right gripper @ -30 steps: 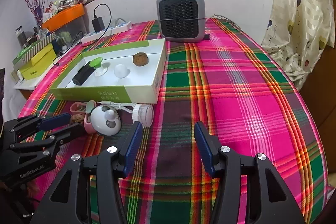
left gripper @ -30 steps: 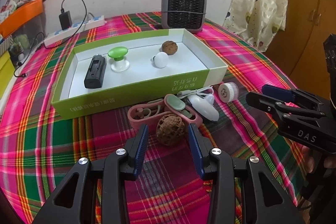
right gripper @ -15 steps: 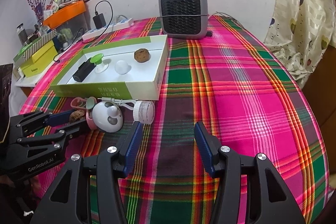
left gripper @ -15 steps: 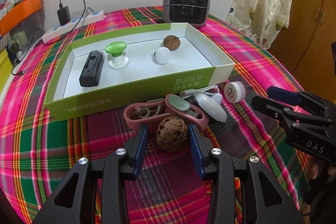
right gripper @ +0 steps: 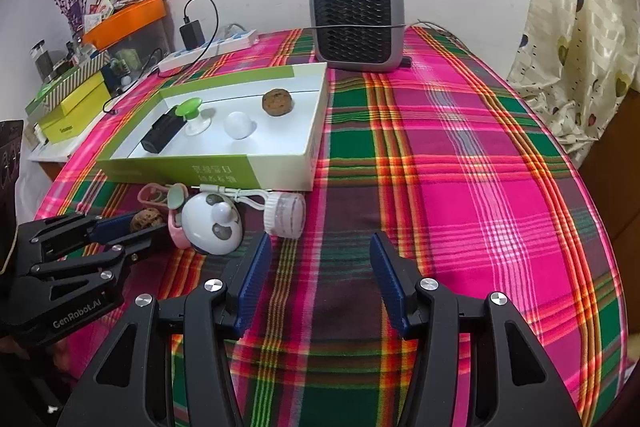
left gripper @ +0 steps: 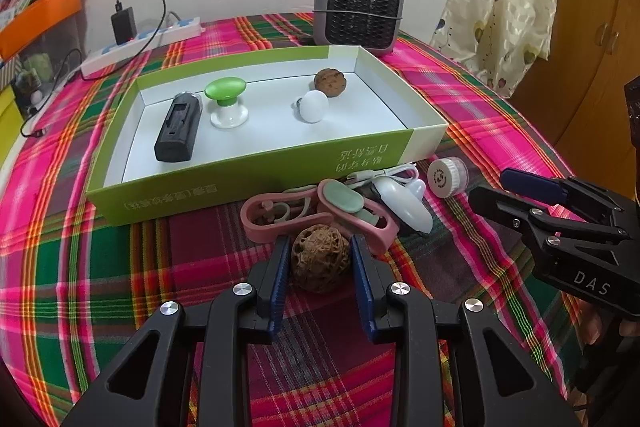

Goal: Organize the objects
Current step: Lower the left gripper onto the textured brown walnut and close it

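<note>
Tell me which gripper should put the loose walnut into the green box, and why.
Left. The left gripper already has the walnut between its just-closing jaws, the green box directly ahead. The right gripper stands open over bare tablecloth.

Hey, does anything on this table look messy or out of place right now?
Yes: a pink case, white cable and walnut lie jumbled on the cloth outside the green box, not inside.

A wrinkled brown walnut [left gripper: 319, 257] sits on the plaid cloth just before the green-sided box [left gripper: 256, 179].
</note>
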Motion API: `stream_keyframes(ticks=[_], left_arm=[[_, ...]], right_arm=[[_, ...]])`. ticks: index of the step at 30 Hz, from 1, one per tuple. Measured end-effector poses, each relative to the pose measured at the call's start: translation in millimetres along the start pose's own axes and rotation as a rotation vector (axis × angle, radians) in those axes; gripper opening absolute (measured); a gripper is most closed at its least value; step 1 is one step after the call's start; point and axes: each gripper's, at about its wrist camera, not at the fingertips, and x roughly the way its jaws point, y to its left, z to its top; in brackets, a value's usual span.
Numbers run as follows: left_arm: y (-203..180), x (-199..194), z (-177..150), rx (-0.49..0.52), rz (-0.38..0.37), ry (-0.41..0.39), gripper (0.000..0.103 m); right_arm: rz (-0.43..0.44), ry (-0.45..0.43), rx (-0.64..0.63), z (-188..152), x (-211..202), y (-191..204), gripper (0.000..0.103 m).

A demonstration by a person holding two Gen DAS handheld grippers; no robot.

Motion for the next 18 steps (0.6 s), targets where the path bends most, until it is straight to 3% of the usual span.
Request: stream_keyframes(ticks=[18], left_arm=[[22,-10,-9,-0.038,0.023,-0.005,0.028]], right_arm=[[0.010,0.049,0.004,13,23,15,0.052]])
